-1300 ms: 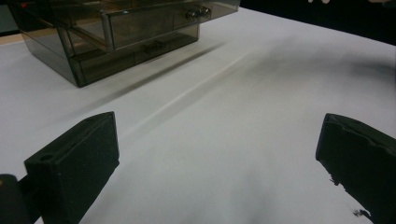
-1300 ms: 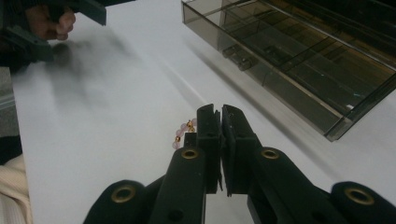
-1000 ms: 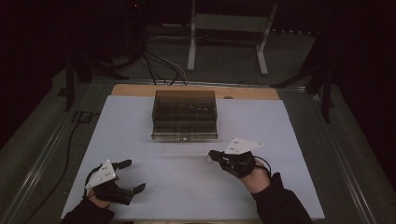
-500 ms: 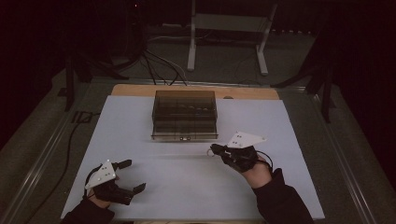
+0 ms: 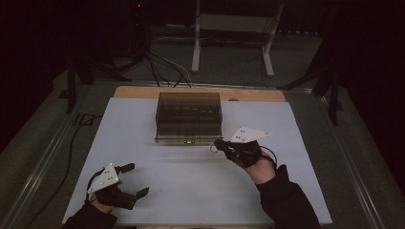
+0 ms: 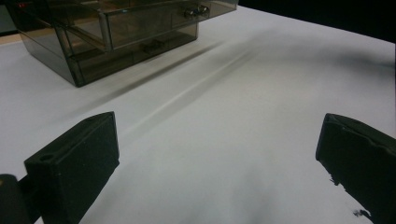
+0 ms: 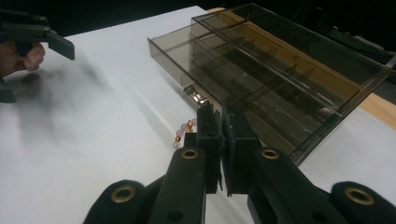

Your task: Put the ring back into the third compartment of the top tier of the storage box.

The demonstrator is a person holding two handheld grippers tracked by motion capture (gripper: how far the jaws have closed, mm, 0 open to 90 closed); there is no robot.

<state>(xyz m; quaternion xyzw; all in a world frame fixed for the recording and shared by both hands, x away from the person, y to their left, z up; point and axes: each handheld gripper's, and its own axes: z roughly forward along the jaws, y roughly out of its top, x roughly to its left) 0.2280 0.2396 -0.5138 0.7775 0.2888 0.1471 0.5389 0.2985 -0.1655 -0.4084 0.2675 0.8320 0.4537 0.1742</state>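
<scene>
Bracelet (image 7: 181, 132) is pinched in the right claw (image 7: 223, 122) beside the open drawer (image 7: 243, 79), presumably for dropping in; left claw (image 5: 133, 180) is kept spread.

A drawer box (image 5: 189, 118) stands on the far middle of the surface (image 5: 191, 186), its top drawer (image 7: 243, 70) pulled out toward the person. The right gripper (image 5: 218, 144) is just before the box's near right corner, a bead bracelet (image 7: 181, 133) at its tip. The left gripper (image 5: 135, 180) sits well apart at the near left corner of the surface.
</scene>
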